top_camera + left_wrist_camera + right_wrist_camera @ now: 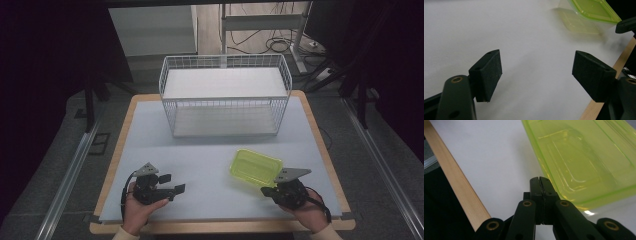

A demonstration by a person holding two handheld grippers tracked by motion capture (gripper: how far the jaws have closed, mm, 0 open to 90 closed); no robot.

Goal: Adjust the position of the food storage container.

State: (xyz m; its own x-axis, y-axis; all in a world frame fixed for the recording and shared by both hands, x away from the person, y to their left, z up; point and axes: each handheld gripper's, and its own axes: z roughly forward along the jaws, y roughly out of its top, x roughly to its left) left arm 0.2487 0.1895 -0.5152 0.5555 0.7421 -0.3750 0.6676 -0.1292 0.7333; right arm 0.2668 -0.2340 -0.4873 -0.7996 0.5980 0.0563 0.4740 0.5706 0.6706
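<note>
Green container (pixel 255 167), a translucent yellow-green tray, lies on the white bench (pixel 210 150) toward the near right, at about four o'clock from the bench's middle. It sits tilted, one edge raised off the surface, as the left gripper view shows by the shadow beneath it (pixel 589 15).

Right gripper (pixel 272 189), held in the person's right hand (pixel 310 212), sits at about five o'clock from the container, just beside its near edge. In the right gripper view its jaws are pressed together with no gap between the pads, and they pinch nothing: the container (pixel 584 160) lies at about one o'clock from the jaw tips, its near rim passing right beside them. Whether the closed tips touch the rim I cannot tell.

Left gripper (pixel 172 187), in the left hand (pixel 140 210), rests at the near left of the bench, at about nine o'clock from the container and well apart from it. Its jaws are spread wide, with bare white surface between them in the left gripper view; the container shows far off at about one o'clock there.

White wire basket (pixel 225 95) stands at the far side of the bench, at twelve o'clock from the container and apart from it.
</note>
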